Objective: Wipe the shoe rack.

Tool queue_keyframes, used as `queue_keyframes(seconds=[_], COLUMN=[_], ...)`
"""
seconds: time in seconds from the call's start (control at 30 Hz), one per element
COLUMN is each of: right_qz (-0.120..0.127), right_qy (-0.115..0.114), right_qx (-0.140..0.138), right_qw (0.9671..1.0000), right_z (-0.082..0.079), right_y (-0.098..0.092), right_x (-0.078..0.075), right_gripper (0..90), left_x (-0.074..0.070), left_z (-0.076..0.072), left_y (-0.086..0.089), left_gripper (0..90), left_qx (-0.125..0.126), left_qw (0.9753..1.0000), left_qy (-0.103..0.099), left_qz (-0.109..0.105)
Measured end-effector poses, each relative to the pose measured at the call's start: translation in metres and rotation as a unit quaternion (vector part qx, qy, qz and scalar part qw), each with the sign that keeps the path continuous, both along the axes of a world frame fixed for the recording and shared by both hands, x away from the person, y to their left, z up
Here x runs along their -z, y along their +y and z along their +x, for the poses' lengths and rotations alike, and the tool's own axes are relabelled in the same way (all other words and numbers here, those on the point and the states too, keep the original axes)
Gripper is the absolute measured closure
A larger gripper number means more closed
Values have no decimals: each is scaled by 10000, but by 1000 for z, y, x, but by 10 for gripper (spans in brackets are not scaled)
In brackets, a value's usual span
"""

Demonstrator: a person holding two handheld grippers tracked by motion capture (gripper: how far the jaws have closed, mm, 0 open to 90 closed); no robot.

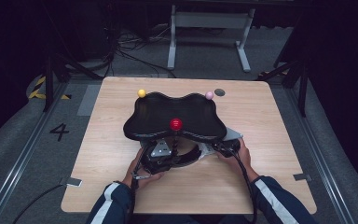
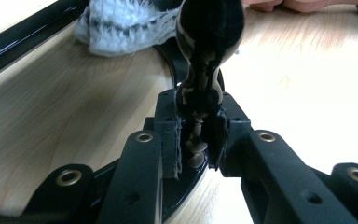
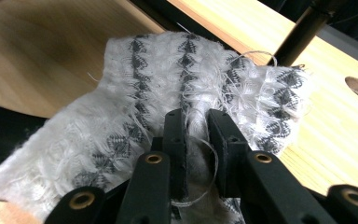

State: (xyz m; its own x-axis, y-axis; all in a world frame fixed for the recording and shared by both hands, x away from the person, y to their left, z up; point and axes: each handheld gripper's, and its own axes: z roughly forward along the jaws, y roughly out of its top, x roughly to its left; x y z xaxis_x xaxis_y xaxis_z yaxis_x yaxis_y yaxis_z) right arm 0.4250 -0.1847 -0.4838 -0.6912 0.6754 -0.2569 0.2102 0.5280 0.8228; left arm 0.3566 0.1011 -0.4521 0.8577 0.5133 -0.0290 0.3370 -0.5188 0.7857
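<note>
left gripper (image 2: 198, 140) has its jaws clamped on a twisted black-and-cream handle (image 2: 200, 88), right gripper (image 3: 196, 140) pinching the white knit cloth (image 3: 168, 93), so it's grabbed but not moved anywhere yet.

A white fuzzy cloth (image 3: 182, 98) with rows of dark grey zigzag pattern and loose threads lies bunched on the wooden table at about 5 o'clock from the red ball. A glossy black, cream-streaked turned handle (image 2: 204, 70) lies at about 6 o'clock from it, just beside the cloth.
</note>
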Motion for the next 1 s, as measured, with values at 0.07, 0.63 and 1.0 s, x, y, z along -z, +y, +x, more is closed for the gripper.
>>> queue_keyframes(seconds=[0.07,0.63,1.0], right_qz=[-38,-193,13], right_qy=[-37,-243,182], right_qx=[33,-82,-783], right_qw=[10000,9995,9968], right_z=[2,20,10], right_y=[0,2,6], right_x=[0,2,-1], right_gripper=[778,791,804], left_x=[0,2,3], left_z=[0,0,3], left_y=[3,15,11], left_gripper=[745,738,738], left_qx=[-7,-124,-84], left_qw=[10000,9999,9999], left_qy=[-30,87,76], left_qz=[26,-69,-68])
